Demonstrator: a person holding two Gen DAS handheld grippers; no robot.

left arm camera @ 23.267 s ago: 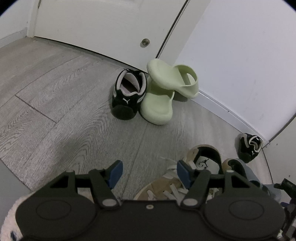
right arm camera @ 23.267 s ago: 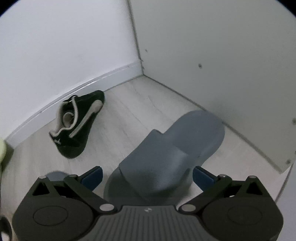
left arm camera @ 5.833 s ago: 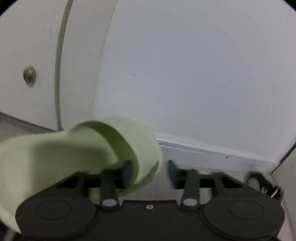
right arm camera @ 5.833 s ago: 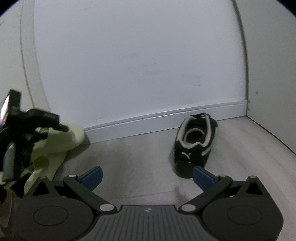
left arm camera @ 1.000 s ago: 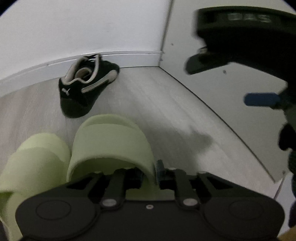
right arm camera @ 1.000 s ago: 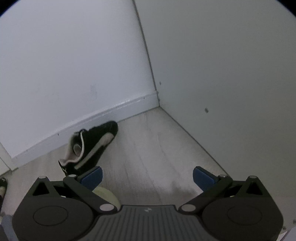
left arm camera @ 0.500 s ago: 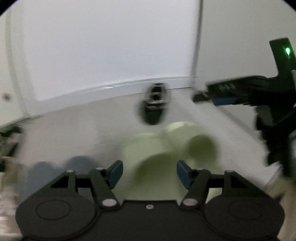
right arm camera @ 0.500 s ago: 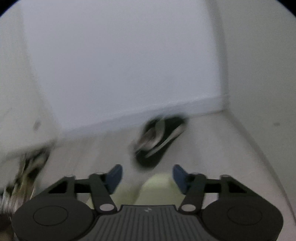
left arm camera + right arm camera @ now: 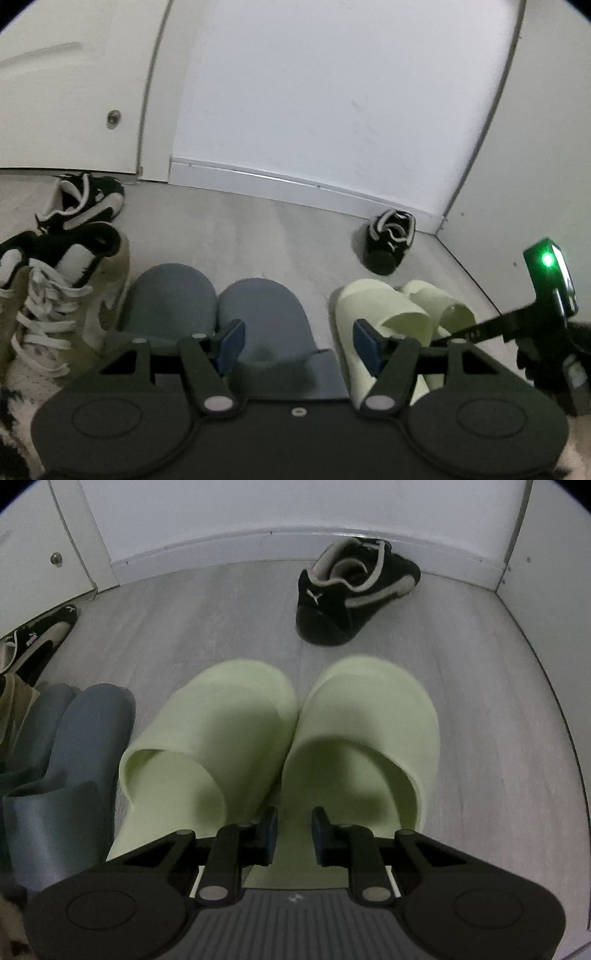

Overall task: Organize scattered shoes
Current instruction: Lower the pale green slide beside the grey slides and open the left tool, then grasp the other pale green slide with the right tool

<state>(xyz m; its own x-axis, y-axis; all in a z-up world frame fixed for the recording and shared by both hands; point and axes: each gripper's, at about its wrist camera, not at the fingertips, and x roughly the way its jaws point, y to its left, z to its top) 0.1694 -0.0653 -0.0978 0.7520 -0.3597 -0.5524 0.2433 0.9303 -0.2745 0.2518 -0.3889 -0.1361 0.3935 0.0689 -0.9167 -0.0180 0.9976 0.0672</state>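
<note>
Two pale green slides (image 9: 229,716) (image 9: 369,716) lie side by side on the grey floor, toes toward the wall. My right gripper (image 9: 294,830) sits low at their heel end. Its jaws are drawn close, pinching the inner edge of the right green slide where the pair meets. My left gripper (image 9: 298,345) hangs open over the right one of two grey slides (image 9: 262,306), holding nothing. The green slides (image 9: 384,314) lie to its right. One black sneaker (image 9: 351,590) lies near the corner. Its mate (image 9: 85,203) lies by the door.
Tan high-top sneakers (image 9: 74,288) stand left of the grey slides (image 9: 74,738). A white wall with a baseboard (image 9: 295,182) runs across the back. A side panel (image 9: 535,147) closes the right. Bare floor (image 9: 258,236) separates the row from the wall.
My left gripper let go of the green slide, opened and pulled back over the grey slides. My right gripper, wide open a second ago, came down and closed on the green pair.
</note>
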